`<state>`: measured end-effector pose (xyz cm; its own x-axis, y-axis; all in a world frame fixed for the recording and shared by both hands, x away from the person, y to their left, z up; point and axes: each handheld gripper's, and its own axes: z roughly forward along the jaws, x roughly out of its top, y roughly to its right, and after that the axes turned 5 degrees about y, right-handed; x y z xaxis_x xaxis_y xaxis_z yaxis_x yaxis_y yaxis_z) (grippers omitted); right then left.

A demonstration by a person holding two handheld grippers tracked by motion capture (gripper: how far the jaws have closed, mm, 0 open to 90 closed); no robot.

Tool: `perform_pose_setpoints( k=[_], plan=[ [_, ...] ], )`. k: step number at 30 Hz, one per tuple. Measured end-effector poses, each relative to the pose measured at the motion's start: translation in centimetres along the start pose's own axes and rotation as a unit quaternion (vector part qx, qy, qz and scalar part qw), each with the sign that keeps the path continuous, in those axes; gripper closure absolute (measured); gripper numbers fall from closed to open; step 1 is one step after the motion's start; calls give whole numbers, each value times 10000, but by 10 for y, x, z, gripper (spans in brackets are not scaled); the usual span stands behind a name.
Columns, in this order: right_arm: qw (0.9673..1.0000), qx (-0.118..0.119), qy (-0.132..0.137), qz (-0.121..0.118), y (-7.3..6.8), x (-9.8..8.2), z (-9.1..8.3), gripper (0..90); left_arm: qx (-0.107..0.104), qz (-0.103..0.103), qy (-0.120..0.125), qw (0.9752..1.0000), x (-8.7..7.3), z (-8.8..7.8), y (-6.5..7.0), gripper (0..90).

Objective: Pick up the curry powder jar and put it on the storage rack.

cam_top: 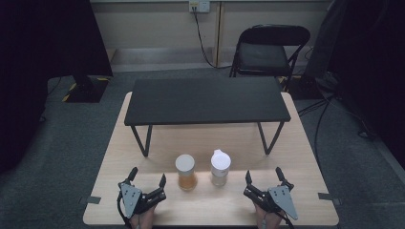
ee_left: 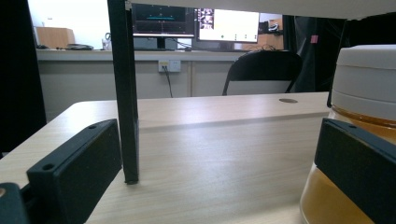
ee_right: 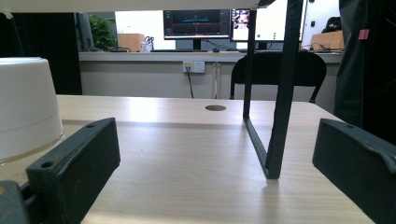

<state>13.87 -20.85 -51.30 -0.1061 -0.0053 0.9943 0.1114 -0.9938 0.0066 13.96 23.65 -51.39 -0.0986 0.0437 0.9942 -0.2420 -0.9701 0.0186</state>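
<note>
Jaws of the left gripper (cam_top: pixel 148 180) stand wide apart and empty at about 7 o'clock on the surface (cam_top: pixel 296 157). An amber-filled jar (cam_top: pixel 185 171) with a white lid sits just beside it at its 2 o'clock. Next comes a clear jar (cam_top: pixel 220 167) with a white spout lid, then the right gripper (cam_top: pixel 263 177), jaws likewise spread and empty. To grasp well, I judge each should swing inward and square up on its jar's body below the lid. Behind stands a black raised shelf (cam_top: pixel 206 100); its legs (ee_left: pixel 126 93) could snag a lifted jar.
</note>
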Motion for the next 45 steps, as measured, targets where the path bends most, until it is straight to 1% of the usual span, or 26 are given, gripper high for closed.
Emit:
perform_pose_setpoints(
  k=[3, 5, 7, 9, 10, 11, 13, 14, 16, 17, 18, 24, 25, 28, 29, 34, 35, 39, 42, 43, 45],
  plan=[
    [10000, -1, 1, 1, 0, 0, 0, 0, 2, 0, -6, 10000, 1, 1, 0, 0],
    [10000, -3, 2, -1, 0, 0, 0, 0, 16, -42, -45, 10000, 3, 1, 1, 0],
    [10000, -4, 1, 0, 0, 0, 0, 0, 66, -33, -2, 10000, 2, 1, 2, 0],
    [10000, -12, 2, 0, 0, 0, 0, 0, -2, -135, 36, 9999, 2, 0, -1, 0],
    [10000, -12, 2, 0, 0, 0, 0, 0, 16, -124, 85, 9999, 0, 0, 0, 0],
    [10000, -8, 2, 0, 0, 0, 0, 0, 27, -93, 85, 9999, 1, 0, 0, 0],
    [10000, -6, 1, 0, 0, 0, 0, 0, 15, -94, 73, 9999, 3, 0, 0, 0],
    [10000, -6, 2, 1, 0, 0, 0, 0, 23, -45, 90, 9999, 4, -1, 1, 0],
    [10000, -1, 3, -1, 0, 0, 0, 0, -11, -35, 123, 9999, 6, -2, 2, 0],
    [10000, -1, 3, 1, 0, 0, 0, 0, 1, -23, 157, 9999, 7, -3, 4, 0],
    [10000, -1, 3, 2, 0, 0, 0, 0, -14, 5, 157, 9999, 8, -3, 5, 0],
    [10000, -1, 2, 0, 0, 0, 0, 0, -104, 11, 177, 9998, 15, -4, 7, 0],
    [10000, 2, 1, 1, 0, 0, 0, 0, -113, 28, 146, 9998, 16, -4, 7, 0],
    [10000, 3, 0, 1, 0, 0, 0, 0, -168, -53, 140, 9997, 17, -5, 5, 0],
    [10000, 2, 1, 2, 0, 0, 0, 0, -215, -101, 130, 9996, 19, -5, 4, 0],
    [10000, 1, 1, 3, 0, 0, 0, 0, -266, -107, 138, 9995, 26, -4, 5, 0],
    [10000, -6, 1, 0, 0, 0, 0, 0, -284, -139, 153, 9994, 27, -3, 5, 0],
    [10000, -25, 1, -4, -1, 0, 0, 0, -325, -98, 142, 9993, 31, -1, 6, 0],
    [10000, -26, 1, -3, -1, 0, 0, 0, -372, -137, 149, 9991, 35, 1, 7, 0],
    [10000, -26, 1, -2, -1, 0, 0, 0, -441, -175, 166, 9987, 38, 3, 8, 0],
    [10000, -26, 1, -2, -1, 0, 0, 0, -469, -151, 154, 9987, 41, 4, 9, 0]
  ],
)
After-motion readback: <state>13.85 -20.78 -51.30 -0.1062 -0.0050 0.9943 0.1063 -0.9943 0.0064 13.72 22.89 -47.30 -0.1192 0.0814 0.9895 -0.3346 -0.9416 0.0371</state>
